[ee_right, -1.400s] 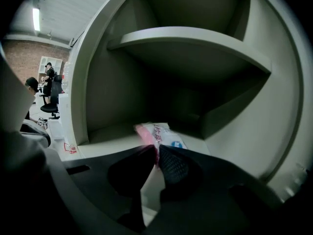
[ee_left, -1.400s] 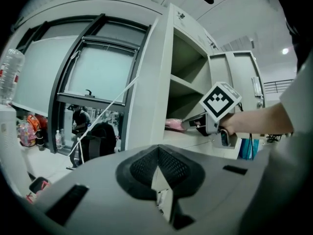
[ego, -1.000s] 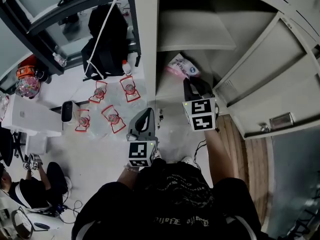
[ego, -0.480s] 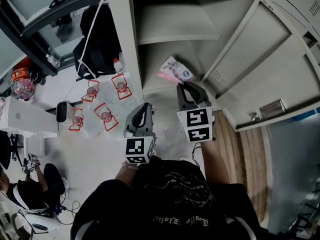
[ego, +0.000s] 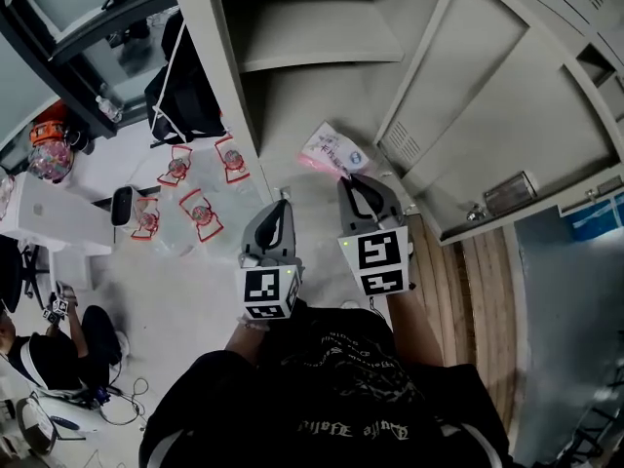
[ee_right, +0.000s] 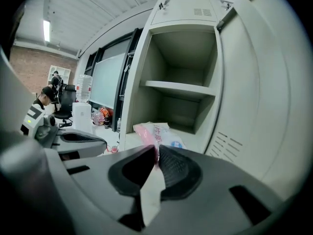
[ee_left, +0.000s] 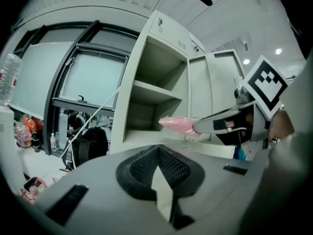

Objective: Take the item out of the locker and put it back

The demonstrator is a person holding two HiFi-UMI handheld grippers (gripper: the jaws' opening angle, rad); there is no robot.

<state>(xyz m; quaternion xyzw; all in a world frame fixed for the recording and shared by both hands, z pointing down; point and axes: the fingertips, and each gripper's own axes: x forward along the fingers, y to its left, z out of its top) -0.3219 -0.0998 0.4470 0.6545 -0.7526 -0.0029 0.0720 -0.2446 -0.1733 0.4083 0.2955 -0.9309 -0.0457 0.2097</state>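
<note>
partly hidden, pink packet (ego: 331, 151) is pinched by right gripper (ego: 350, 177).

Print on pink packet (ee_right: 157, 132) illegibly small

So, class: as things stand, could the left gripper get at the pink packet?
Probably yes. The pink packet sticks out of the right gripper in open air before the open locker, with nothing between it and the left gripper, though those jaws are shut.
</note>
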